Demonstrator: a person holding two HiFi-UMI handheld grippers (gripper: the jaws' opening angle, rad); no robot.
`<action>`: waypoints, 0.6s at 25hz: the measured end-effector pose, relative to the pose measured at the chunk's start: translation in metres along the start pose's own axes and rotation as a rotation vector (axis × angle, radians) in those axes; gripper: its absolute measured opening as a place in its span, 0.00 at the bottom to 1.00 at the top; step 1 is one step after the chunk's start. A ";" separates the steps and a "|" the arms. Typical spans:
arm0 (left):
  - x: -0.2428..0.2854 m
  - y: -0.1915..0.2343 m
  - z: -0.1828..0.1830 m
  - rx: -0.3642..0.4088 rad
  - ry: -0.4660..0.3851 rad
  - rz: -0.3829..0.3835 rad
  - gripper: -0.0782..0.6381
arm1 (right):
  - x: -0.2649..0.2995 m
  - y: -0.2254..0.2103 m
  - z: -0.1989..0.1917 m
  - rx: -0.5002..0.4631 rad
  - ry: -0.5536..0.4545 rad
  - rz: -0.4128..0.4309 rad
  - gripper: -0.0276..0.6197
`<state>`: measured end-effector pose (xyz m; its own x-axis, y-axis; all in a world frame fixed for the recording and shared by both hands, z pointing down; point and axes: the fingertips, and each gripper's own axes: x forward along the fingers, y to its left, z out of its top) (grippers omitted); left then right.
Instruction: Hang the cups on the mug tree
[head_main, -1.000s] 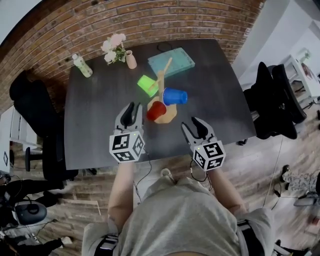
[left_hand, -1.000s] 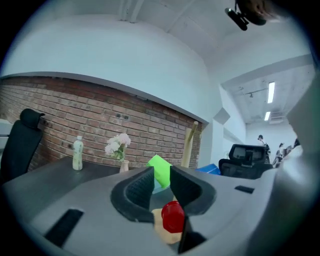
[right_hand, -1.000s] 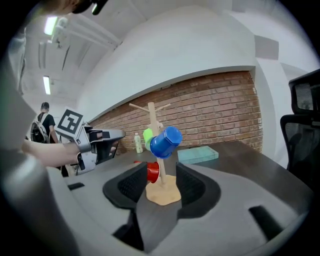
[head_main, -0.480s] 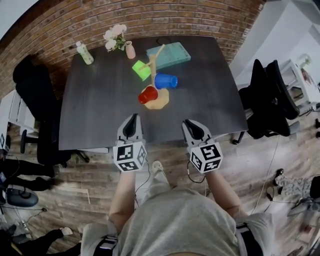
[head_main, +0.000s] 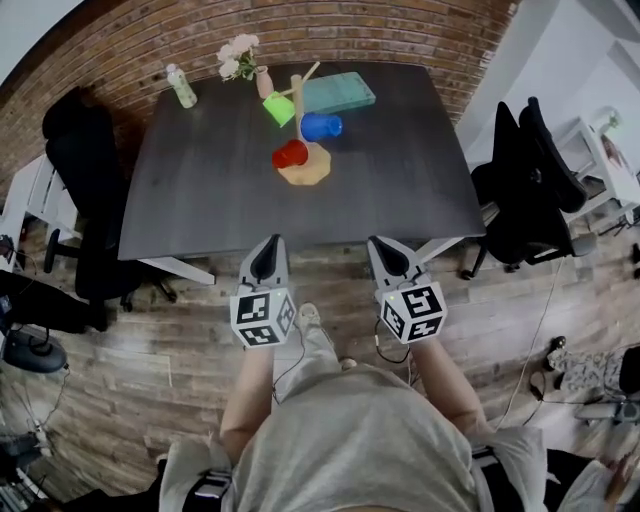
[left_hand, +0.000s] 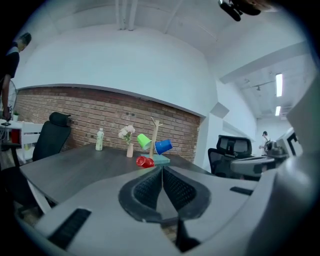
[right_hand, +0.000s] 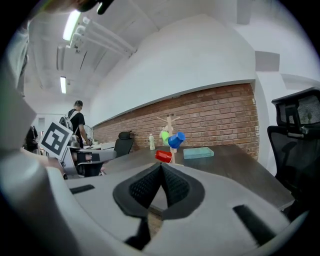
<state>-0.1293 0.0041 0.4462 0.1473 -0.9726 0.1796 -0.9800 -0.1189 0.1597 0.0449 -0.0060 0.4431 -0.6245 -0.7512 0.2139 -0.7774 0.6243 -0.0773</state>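
The green cup (head_main: 279, 108), blue cup (head_main: 321, 126) and red cup (head_main: 290, 154) all seem hung on the mug tree (head_main: 297, 95) on the tabletop (head_main: 200, 190), so the task looks done. The left hand-held gripper (head_main: 266, 258) and right hand-held gripper (head_main: 388, 256) hover off its near edge with jaws together on nothing, the right's having just closed.

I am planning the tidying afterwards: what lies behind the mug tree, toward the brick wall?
A flat teal box lies on the table behind the mug tree. The tree covers the box's left edge, and anything under the box is hidden.
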 end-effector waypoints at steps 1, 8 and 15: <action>-0.009 -0.004 -0.002 -0.002 0.000 0.002 0.13 | -0.008 0.003 -0.001 -0.001 -0.005 0.003 0.05; -0.065 -0.037 -0.018 -0.003 0.004 0.001 0.13 | -0.061 0.017 -0.007 -0.010 -0.032 0.022 0.05; -0.103 -0.057 -0.030 -0.028 0.010 -0.012 0.13 | -0.097 0.028 -0.012 -0.016 -0.054 0.032 0.05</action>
<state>-0.0843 0.1168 0.4481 0.1602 -0.9693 0.1868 -0.9741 -0.1245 0.1890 0.0843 0.0868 0.4317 -0.6526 -0.7409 0.1585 -0.7559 0.6512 -0.0681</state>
